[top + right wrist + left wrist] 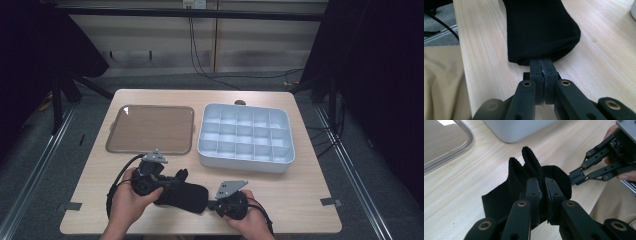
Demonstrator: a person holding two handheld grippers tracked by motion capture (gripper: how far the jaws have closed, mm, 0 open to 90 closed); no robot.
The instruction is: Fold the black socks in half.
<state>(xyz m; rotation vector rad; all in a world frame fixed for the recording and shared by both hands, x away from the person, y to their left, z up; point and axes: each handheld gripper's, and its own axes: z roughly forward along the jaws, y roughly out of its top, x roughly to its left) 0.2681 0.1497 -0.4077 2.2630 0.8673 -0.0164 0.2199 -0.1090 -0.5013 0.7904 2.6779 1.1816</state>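
Worktop [300,190] of pale wood, bearing everything, largest first. White divided bin [244,136] at right rear, its many small compartments empty, likely a sorting place. Brown tray [150,129] with a clear rim at left rear, also bare, just beside the bin. Black sock [185,192] near the front edge, between the two hands, stretched lengthwise across the worktop and partly lifted at its left end. Left tool [543,195] closed on the cuff end, ribbed fabric bunched into upright folds above the narrow jaws; pinched there, by the look of it, to keep the opening gathered. Right tool [541,68] closed on the toe end, jaws nearly meeting with a thin edge of fabric between them; held opposite the other grip, probably so that the sock stays taut and straight, ready for folding or carrying. Left hand [127,200] wrapped round the body of its tool, right hand [250,222] likewise, both coming in from the front edge. Purpose unstated; judged from the two end grips, a smoothing or folding step, with the tray or the bin as a possible destination.
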